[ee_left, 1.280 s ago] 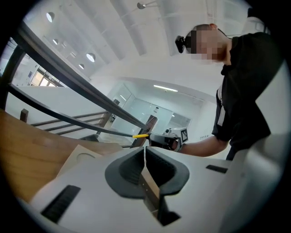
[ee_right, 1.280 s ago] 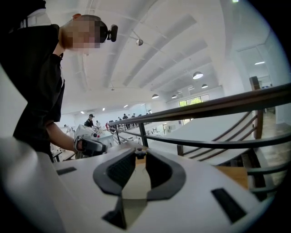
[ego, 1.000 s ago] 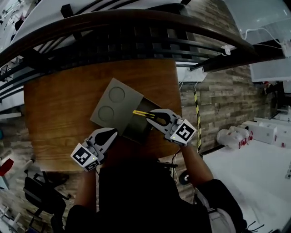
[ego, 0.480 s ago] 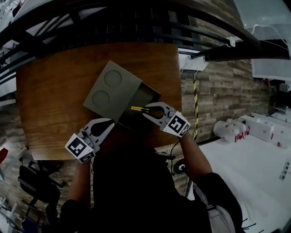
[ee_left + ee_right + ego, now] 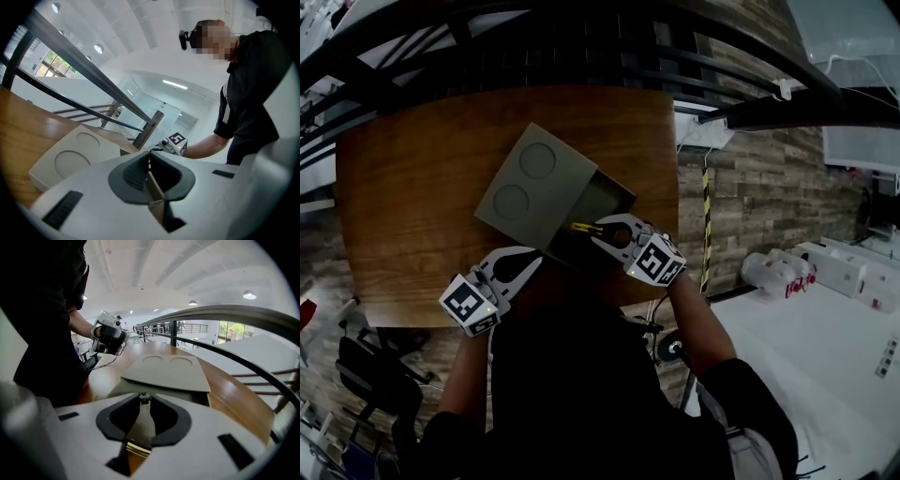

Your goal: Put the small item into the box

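Right gripper (image 5: 597, 231): jaws pinching a thin yellow strip-shaped small item (image 5: 582, 227). The right gripper view shows the pads closed on it, with the strip lying along the slot between them. In the head view the small item sticks out of the tips toward 9 o'clock, long axis roughly 9-to-3.

A flat grey-green box (image 5: 609, 192) sits on a brown wooden table (image 5: 412, 206). Its sliding lid (image 5: 534, 183), which has two round recesses, is pushed off toward 10 o'clock, so the dark open tray end faces 4 o'clock. The free end of the small item is over that open end, by its 6 o'clock rim. Can't tell if it touches the tray floor.

Judgement: the step in hand is the drop into the tray. The opening lies at 10-11 o'clock from the tips, right next to them, so the move needs only a short nudge that way, then the jaws spread. The lid's edge sits just at 9 o'clock of the strip's tip, so the strip could catch on it or slip under it. Its long axis also runs across the narrow opening, so it may bridge the rim instead of dropping in.

Left gripper (image 5: 532, 254): jaws pressed together, nothing between them, at 7 o'clock of the box beside its near corner, seemingly not touching. The right is the nearer hand by far.

Room: the table edge at 3 o'clock is close behind the right gripper. There is wide bare table at 9 o'clock, and a dark curved metal railing (image 5: 581, 56) at 12 o'clock, well apart.
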A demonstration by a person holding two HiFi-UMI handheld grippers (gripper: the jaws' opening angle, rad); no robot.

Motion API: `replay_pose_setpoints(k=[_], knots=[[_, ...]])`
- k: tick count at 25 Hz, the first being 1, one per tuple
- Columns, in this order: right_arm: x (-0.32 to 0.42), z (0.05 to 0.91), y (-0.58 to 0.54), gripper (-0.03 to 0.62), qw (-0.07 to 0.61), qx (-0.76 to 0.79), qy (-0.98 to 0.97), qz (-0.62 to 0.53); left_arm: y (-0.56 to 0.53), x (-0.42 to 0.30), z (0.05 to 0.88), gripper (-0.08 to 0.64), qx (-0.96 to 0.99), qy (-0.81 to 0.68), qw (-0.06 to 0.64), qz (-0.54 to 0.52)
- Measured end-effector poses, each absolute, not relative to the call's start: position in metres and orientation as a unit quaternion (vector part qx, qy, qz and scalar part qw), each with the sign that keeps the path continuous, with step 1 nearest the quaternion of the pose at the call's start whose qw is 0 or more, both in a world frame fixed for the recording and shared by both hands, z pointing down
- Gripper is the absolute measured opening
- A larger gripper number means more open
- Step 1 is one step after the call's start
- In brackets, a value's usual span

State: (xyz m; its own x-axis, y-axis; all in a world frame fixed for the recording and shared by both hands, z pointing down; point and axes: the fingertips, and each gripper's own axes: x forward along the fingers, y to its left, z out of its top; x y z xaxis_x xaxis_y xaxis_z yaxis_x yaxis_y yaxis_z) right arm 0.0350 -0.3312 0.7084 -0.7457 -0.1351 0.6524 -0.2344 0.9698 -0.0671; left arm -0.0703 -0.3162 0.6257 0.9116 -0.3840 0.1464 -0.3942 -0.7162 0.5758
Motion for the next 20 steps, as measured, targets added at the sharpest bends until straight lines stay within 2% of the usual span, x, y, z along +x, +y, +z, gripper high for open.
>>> replay_pose_setpoints(k=[20], knots=[[0.023,0.724,-0.327,0.078,0.39,0.058,-0.918,0.042,-0.309,-0.073,0.627,0.025,0.923,-0.214,0.321,0.008]])
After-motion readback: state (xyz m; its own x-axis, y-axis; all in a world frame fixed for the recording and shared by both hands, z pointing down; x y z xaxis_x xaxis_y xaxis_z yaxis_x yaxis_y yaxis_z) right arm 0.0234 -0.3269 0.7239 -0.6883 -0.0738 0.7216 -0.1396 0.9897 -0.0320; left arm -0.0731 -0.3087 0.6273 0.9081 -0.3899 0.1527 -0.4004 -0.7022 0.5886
